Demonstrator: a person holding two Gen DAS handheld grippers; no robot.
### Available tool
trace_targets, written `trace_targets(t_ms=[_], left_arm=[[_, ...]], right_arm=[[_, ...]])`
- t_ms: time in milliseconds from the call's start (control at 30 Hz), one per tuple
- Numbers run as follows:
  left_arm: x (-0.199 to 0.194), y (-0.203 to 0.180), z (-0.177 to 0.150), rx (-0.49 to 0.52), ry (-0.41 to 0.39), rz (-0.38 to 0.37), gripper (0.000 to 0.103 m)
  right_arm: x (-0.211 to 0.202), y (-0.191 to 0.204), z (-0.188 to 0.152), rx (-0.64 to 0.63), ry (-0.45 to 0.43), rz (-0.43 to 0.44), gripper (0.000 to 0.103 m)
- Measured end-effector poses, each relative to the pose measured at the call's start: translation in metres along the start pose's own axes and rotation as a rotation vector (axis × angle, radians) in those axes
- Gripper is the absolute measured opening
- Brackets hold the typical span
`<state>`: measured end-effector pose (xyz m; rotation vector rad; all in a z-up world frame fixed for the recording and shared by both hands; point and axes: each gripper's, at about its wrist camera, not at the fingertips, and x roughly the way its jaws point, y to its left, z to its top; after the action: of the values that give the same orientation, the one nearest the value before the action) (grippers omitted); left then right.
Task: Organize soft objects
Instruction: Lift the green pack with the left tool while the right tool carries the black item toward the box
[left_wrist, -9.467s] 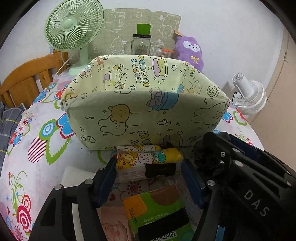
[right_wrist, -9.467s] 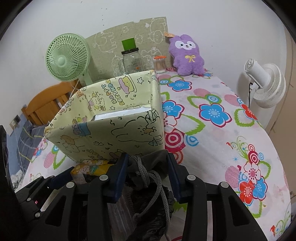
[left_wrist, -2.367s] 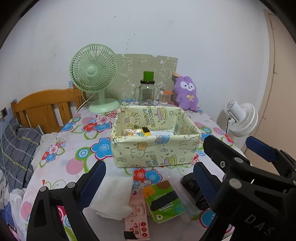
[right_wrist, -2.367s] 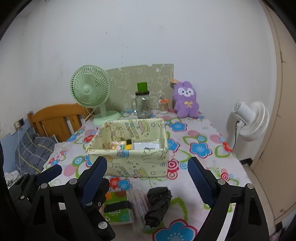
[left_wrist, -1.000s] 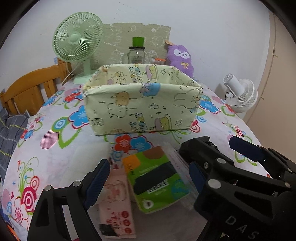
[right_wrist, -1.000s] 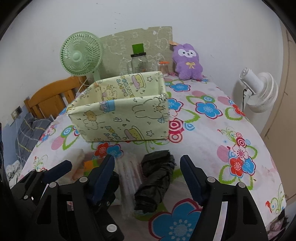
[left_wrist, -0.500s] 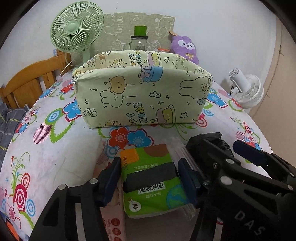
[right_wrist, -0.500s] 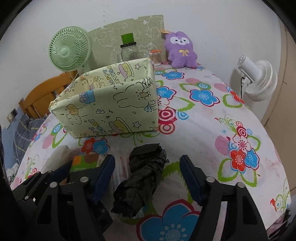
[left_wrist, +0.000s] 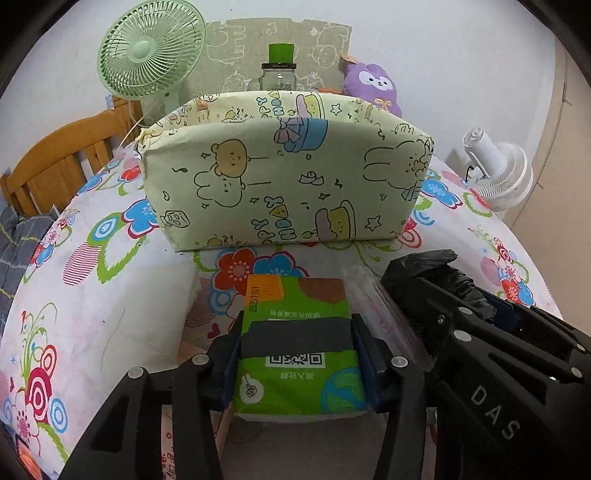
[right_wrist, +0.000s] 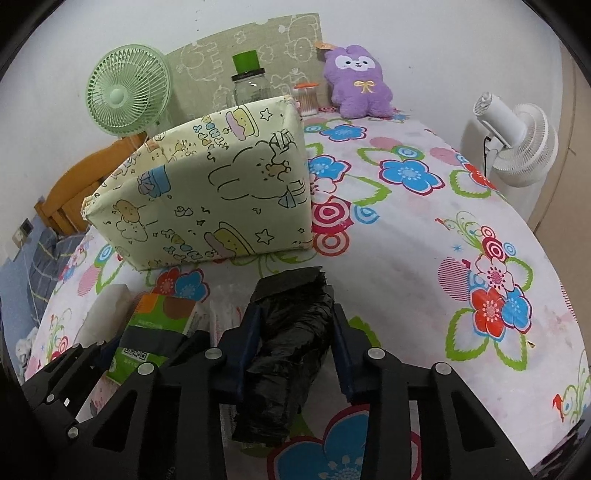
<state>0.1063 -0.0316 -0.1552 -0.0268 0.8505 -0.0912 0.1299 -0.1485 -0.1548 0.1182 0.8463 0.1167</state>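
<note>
My left gripper (left_wrist: 297, 354) is shut on a green tissue pack (left_wrist: 295, 314) lying on the flowered table, its blue pads pressed on both sides. My right gripper (right_wrist: 293, 343) is closed around a roll of black plastic bags (right_wrist: 291, 332), its pads touching both sides. The pale green cartoon-print fabric box (left_wrist: 284, 177) stands just beyond both items; it also shows in the right wrist view (right_wrist: 210, 199). Its inside is hidden from here. The tissue pack also shows in the right wrist view (right_wrist: 159, 321), with my left gripper on it.
A clear packet (right_wrist: 225, 306) lies between the two items. A pink packet (left_wrist: 177, 435) and white tissues (right_wrist: 107, 306) lie to the left. A green fan (left_wrist: 147, 51), a jar (left_wrist: 277, 70), a purple plush (right_wrist: 358, 81) and a white fan (right_wrist: 517, 140) stand behind.
Both grippers have come down and forward onto the table. The left has closed on the green tissue pack and the right has closed on the black bag roll.
</note>
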Motion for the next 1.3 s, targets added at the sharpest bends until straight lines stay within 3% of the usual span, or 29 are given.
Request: trace_targets(t_ms=[1300], left_arm=[[-0.111, -0.002, 0.025, -0.021, -0.235, -0.001, 0.052]], right_arm=[[-0.121, 0.035, 0.024, -0.075, -0.245, 0.024, 0.038]])
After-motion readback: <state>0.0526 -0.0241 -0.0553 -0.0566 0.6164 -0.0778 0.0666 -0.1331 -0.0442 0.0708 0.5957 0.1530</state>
